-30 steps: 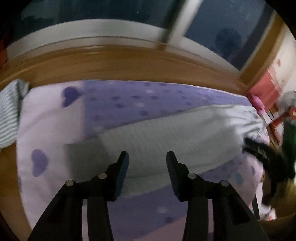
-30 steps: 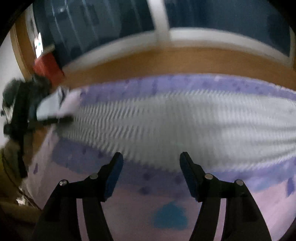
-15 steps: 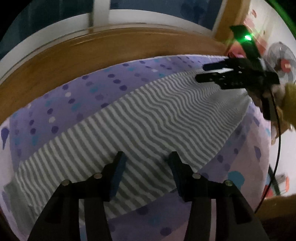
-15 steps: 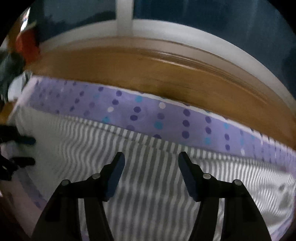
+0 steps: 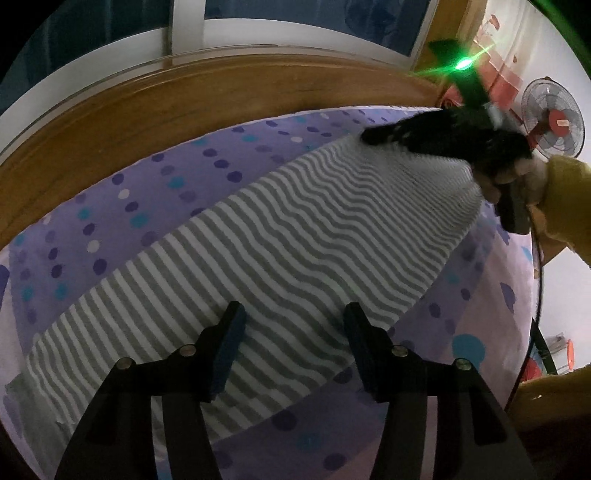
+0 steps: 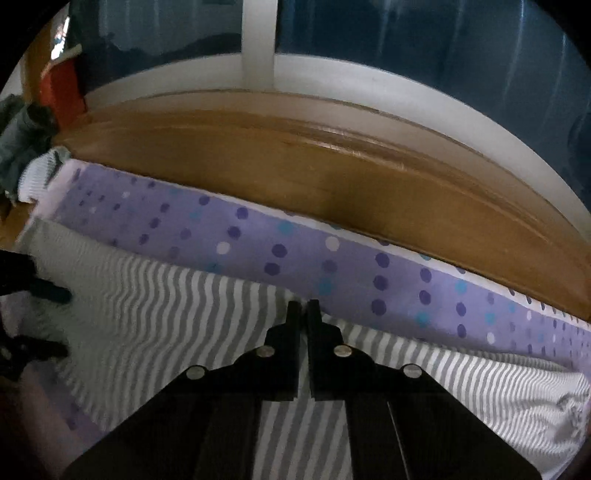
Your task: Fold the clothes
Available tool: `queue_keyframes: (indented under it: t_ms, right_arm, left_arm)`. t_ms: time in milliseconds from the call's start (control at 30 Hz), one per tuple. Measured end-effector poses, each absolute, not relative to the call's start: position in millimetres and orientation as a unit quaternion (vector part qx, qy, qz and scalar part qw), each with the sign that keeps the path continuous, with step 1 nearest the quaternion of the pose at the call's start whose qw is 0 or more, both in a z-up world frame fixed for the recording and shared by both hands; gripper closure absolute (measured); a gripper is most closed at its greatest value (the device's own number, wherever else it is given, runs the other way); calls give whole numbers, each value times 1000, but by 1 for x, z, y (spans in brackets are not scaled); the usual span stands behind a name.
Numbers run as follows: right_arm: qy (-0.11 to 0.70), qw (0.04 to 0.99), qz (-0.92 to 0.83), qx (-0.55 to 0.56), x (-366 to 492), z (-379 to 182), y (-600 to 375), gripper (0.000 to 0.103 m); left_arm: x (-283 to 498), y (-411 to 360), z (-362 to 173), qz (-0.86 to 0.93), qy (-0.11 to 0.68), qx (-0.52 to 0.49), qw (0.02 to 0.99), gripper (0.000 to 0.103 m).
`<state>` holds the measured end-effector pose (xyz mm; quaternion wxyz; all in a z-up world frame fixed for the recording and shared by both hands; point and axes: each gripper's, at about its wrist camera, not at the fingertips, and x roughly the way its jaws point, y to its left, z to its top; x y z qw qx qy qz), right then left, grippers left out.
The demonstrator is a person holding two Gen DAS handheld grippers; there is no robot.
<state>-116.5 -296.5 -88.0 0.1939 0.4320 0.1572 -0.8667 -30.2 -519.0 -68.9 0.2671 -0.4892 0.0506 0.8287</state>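
Left wrist view, nearest first: left tongs [image 5: 293, 325] at the bottom, black fingers with blue pads, jaws apart and opening, hanging over the grey-and-white striped knit garment [image 5: 295, 236] with only flat cloth in the gap and no pad pressing on it. Garment spread flat in a long band running from lower left to upper right across the purple bedsheet with dots and hearts [image 5: 110, 229]. Bare sheet on both long sides of the band. At the garment's far upper-right end, right tongs [image 5: 388, 134] seen as a dark blurred shape lying on the cloth edge, carried by a hand [image 5: 513, 173] in a yellow sleeve [image 5: 569, 199], green light glowing above. Beyond the bed, curved brown wooden bed frame [image 5: 184, 99], then white window frame [image 5: 188, 33] with dark glass. Far right, standing fan with red hub [image 5: 554, 122].

Right wrist view, nearest first: right tongs [image 6: 303, 306] with jaws brought fully together at the far edge of the same striped garment [image 6: 166, 314]; possibly a pinch of the hem between the tips, but too dark to be sure. Left tongs' black fingers [image 6: 51, 293] at the left edge, apart, over the garment's other end. Dotted sheet [image 6: 332, 266] past the tips, then wooden frame [image 6: 295, 155], then window. Upper left, a blurred heap of grey-green cloth [image 6: 22, 147].
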Motion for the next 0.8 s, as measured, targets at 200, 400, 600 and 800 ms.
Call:
queue_keyframes:
  t_ms: [200,400,600,800]
  right_arm:
    - [141,156,-873,441,-117,-96,-294,87]
    - [41,80,-913,398,-68,-54,-277,46]
    - [-60,111,-900,418,-16,-62,-302,45]
    - [46,89,-896,433,7,-105,-349,45]
  left_arm:
    - [-31,-519,-67,824,50,-496,270,46]
    - [-49,-515,-54,830,11,-476,289,46]
    - [-78,-489,-62,819,-7,-475,323,46]
    - [-87,-482,-76,822,11,-471,321,48]
